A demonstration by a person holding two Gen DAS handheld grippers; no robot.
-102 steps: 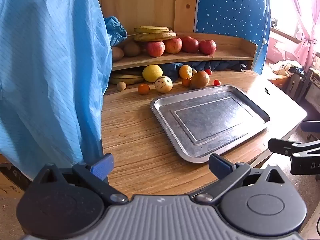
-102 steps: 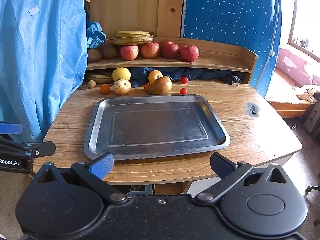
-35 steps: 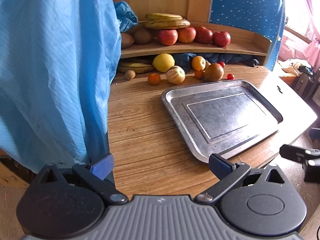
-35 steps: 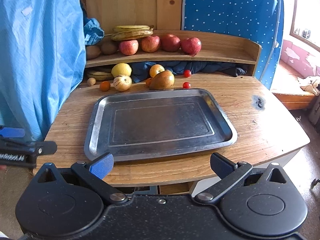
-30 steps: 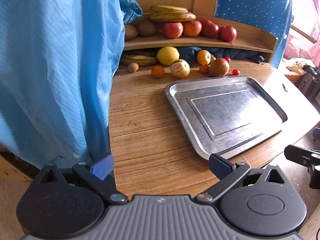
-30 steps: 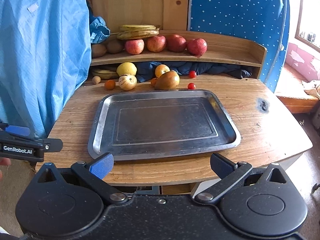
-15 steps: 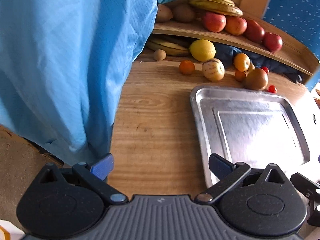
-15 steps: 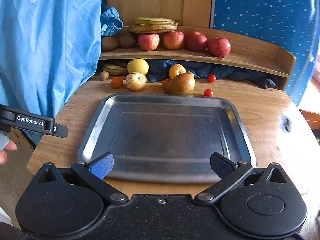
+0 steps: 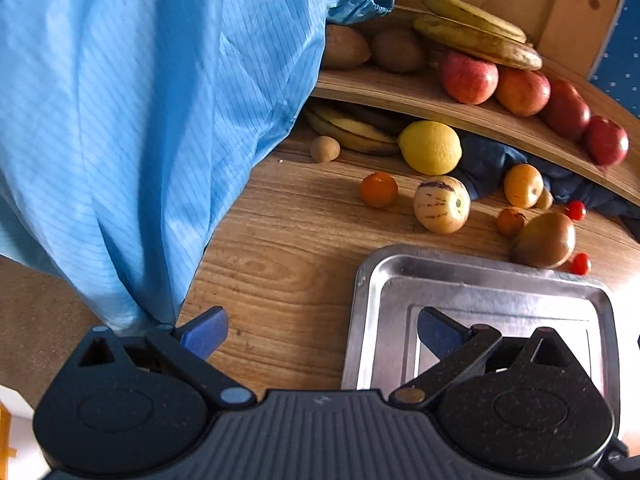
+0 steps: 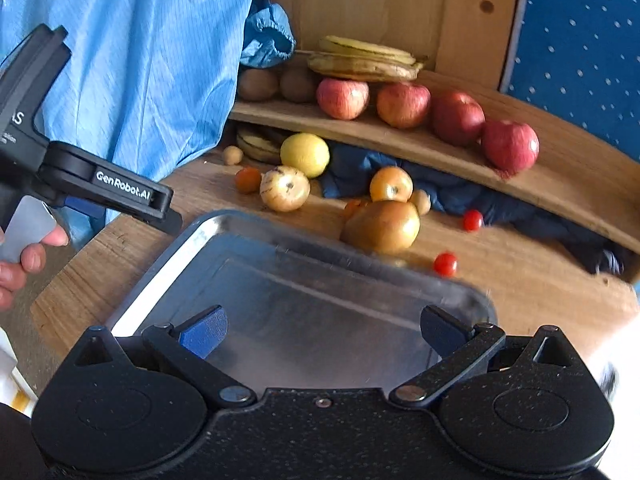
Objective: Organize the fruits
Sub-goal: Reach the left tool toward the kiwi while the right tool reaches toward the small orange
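Change: both your cameras have swung in over the desk (image 9: 280, 240) in the last second; the fruit fills far more of each view than it did, and the tray (image 10: 224, 236) has slid under your tongs.
Left tongs (image 9: 320, 330): spread wide, holding nothing, hanging over the tray's left rim and the bare wood beside it.
Right tongs (image 10: 322, 326): spread wide too, empty, over the middle of the tray.
Tray: bare, not one fruit in it yet.
Loose fruit: at 12 o'clock from the tray, on the desk, lie a big brownish fruit (image 10: 382, 226) touching the far rim, a striped pale fruit (image 10: 285, 189) toward 11, a small orange one (image 9: 379, 190) and a lemon (image 9: 430, 148) behind it, and two cherry tomatoes (image 10: 445, 264) toward 1.
Shelf (image 10: 560, 176): apples (image 10: 510, 146), bananas (image 10: 360, 60) and brown fruit sit up there, well apart from the tray.
Meaning: you look set for a first pick; the striped fruit suits your left, the brownish one your right.
Care: round fruit may roll when nudged.
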